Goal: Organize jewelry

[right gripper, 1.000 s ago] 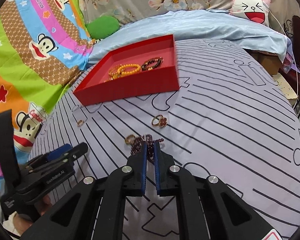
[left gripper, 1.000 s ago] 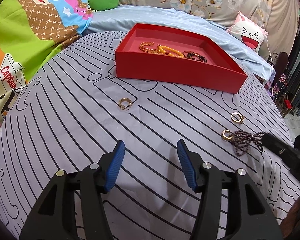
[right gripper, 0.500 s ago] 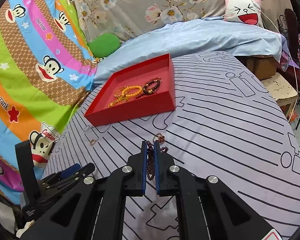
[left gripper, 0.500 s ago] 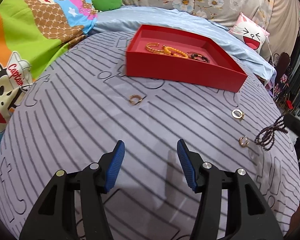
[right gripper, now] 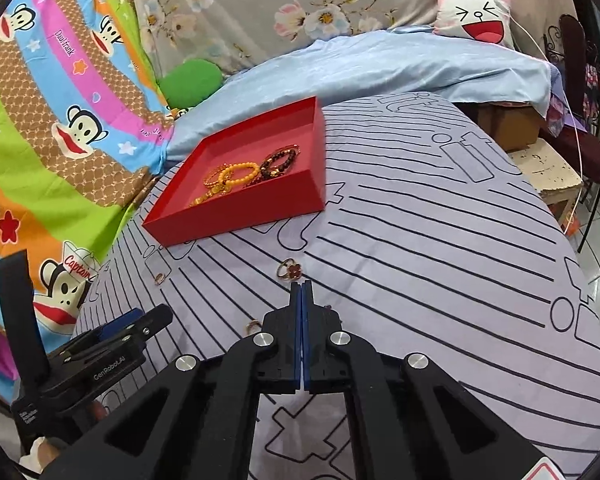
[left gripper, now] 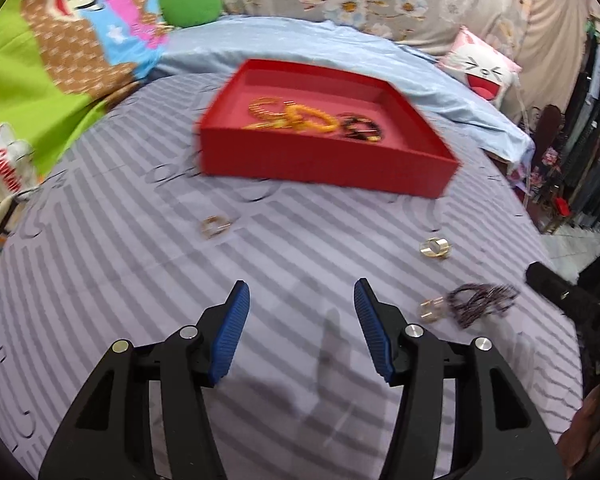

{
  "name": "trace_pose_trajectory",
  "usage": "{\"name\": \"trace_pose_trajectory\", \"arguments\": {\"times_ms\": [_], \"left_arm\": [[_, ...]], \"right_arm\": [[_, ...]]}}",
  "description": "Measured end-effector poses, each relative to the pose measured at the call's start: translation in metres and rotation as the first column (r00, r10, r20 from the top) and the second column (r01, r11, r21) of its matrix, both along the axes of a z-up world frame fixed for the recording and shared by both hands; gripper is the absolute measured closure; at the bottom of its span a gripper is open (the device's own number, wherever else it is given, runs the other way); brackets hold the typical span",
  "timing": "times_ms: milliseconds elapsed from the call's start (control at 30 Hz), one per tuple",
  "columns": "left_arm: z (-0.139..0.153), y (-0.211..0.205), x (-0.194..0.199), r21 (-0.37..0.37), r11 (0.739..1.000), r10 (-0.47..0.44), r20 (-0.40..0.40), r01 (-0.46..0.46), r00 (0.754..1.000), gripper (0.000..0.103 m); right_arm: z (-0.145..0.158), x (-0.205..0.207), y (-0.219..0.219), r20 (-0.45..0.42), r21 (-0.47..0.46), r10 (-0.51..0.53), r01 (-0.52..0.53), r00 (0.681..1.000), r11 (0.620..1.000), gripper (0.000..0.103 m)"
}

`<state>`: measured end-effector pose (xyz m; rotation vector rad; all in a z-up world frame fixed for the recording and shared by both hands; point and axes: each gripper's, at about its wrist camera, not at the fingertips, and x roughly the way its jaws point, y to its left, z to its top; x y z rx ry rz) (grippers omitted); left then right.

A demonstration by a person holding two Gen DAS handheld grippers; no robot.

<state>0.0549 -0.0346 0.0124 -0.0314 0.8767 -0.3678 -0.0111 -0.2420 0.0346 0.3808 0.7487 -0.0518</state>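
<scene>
1. Where the view starts, nearest to me, my left gripper (left gripper: 300,292) holds its jaws wide apart with nothing between them, hovering over the striped cloth (left gripper: 140,280).
2. My right gripper (right gripper: 302,286) has its jaws pressed together. The dark corded bracelet (left gripper: 480,304) bunches at their tip in the left view, so I judge it pinched there, though the contact itself is hidden.
3. Just beside that bracelet a plain gold ring (left gripper: 430,309) lies on the cloth.
4. Farther out, well apart from each other, lie a gold ring with a red clover (right gripper: 290,271) and a gold hoop (left gripper: 214,226).
5. Beyond them stands the red tray (right gripper: 236,216), which already holds a yellow bead bracelet (right gripper: 238,172), a dark bead bracelet (right gripper: 278,160) and a gold chain (right gripper: 214,178).
6. Progress, as I judge it: three pieces are stowed and one is in hand, yet to reach the tray. Three small pieces are left on the cloth, so the task is roughly half done.
</scene>
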Motion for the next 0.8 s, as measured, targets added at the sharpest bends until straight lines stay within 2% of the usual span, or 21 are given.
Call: {"name": "trace_pose_trajectory", "arguments": {"times_ms": [100,200,233,300,333,367,633,800], "left_arm": [[0.003,-0.026,0.003,-0.006,0.999,-0.051,0.004,0.051,0.999,0.048],[0.003,-0.05,0.007,0.019,0.997,-0.081,0.015,0.081,0.997,0.048],[0.003,-0.053,0.009,0.021,0.996,-0.083,0.016,0.083,0.996,0.048],[0.002,-0.056,0.011,0.021,0.997,-0.076,0.011,0.076,0.997,0.047],[0.001,-0.055,0.012,0.022,0.997,-0.07,0.009,0.07,0.997,0.047],[0.0,-0.053,0.013,0.025,0.998,-0.062,0.005,0.062,0.998,0.047],[-0.011,-0.035,0.016,0.035,0.999,-0.021,-0.037,0.022,0.999,0.047],[-0.012,-0.039,0.017,0.03,0.999,-0.034,-0.042,0.035,0.999,0.047]], "right_arm": [[0.001,-0.001,-0.001,-0.004,-0.044,-0.008,0.008,1.0,0.999,0.102],[-0.004,0.002,-0.002,-0.031,-0.064,0.019,-0.021,0.999,0.998,0.102],[-0.008,0.004,-0.002,-0.044,-0.063,0.028,-0.031,0.999,0.998,0.099],[-0.013,0.004,-0.004,-0.059,-0.061,0.028,-0.032,0.998,0.998,0.083],[-0.016,0.003,-0.006,-0.062,-0.05,0.022,-0.025,0.998,0.998,0.066],[-0.018,0.002,-0.007,-0.063,-0.042,0.016,-0.018,0.998,0.999,0.061],[-0.042,-0.006,-0.003,-0.125,0.028,0.026,-0.023,0.992,0.999,0.061],[-0.04,0.004,0.002,-0.11,-0.01,0.01,-0.011,0.994,1.0,0.062]]}}
